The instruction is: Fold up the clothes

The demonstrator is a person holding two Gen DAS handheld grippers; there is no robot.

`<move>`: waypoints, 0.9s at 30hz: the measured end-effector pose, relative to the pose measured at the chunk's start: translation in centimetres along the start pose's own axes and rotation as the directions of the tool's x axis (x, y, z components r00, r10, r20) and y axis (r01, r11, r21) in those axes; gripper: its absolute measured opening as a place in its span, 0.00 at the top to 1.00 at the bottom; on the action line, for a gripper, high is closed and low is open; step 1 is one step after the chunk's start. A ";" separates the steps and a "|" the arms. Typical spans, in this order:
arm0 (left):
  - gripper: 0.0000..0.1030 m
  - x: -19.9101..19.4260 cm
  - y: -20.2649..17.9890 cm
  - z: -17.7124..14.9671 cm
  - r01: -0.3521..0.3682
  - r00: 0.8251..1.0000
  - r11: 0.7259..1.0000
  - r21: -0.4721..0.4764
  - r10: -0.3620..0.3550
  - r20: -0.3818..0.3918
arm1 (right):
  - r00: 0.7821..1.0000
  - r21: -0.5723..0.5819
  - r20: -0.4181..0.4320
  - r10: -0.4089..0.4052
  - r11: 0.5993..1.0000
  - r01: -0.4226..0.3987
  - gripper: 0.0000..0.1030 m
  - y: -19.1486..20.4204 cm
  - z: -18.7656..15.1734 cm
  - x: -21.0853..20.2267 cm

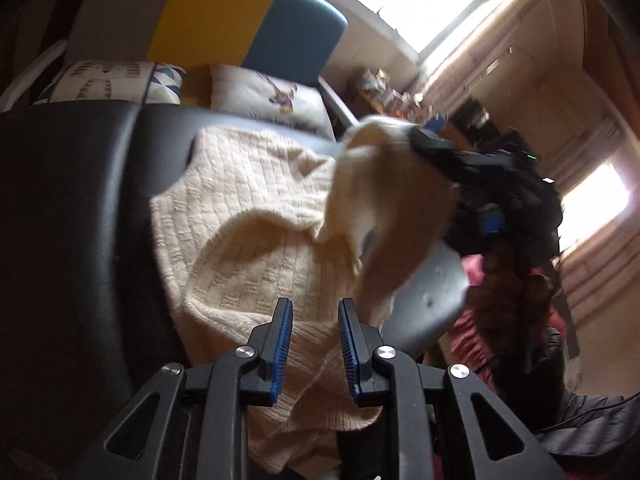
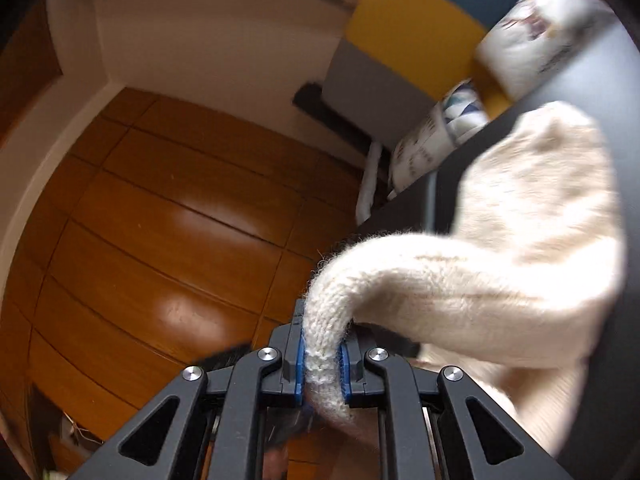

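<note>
A cream knitted sweater (image 1: pixel 248 208) lies partly spread on a black table (image 1: pixel 72 200). My left gripper (image 1: pixel 314 312) is open just above the sweater's near edge, with knit fabric showing between and below its fingers. My right gripper (image 2: pixel 322 354) is shut on a thick fold of the sweater (image 2: pixel 500 280) and holds it lifted off the table. In the left wrist view the right gripper (image 1: pixel 416 136) is at the right, with the raised flap (image 1: pixel 384 208) hanging from it, blurred by motion.
A sofa with yellow and blue back cushions (image 1: pixel 248 20) and printed pillows (image 1: pixel 272 96) stands behind the table. A grey round stool (image 1: pixel 424 296) and dark and red clothes (image 1: pixel 516 288) lie to the right. A wooden floor (image 2: pixel 160 220) lies beside the table.
</note>
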State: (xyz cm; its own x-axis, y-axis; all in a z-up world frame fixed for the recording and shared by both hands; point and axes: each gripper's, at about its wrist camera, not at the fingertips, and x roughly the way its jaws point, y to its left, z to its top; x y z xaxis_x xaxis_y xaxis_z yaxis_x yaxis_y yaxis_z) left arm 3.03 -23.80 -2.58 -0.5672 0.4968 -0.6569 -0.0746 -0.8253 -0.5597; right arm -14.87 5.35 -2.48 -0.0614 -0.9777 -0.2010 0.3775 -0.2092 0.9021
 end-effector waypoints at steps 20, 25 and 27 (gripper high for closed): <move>0.74 10.7 -5.1 5.7 -0.327 0.936 0.846 0.421 0.352 0.020 | 0.964 0.162 0.006 -0.267 0.951 0.262 0.14 -10.1 -4.7 -5.4; 0.72 15.1 -7.5 6.2 -0.247 0.936 0.772 0.586 0.346 -0.061 | 0.958 0.109 -0.026 -0.287 0.951 0.288 0.14 -11.3 -6.6 -5.6; 0.70 16.9 -8.1 6.2 -0.217 0.929 0.741 0.635 0.356 -0.098 | 0.954 0.063 -0.048 -0.295 0.953 0.297 0.14 -11.3 -7.0 -4.3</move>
State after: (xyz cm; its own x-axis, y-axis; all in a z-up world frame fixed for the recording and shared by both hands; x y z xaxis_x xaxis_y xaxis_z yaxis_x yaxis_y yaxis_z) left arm -11.03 -10.39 -6.00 -0.4733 0.1941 -0.8592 -0.4535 -0.8899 0.0488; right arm -12.42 12.08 -14.46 -0.1253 -0.8705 -0.4760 0.2831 -0.4912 0.8238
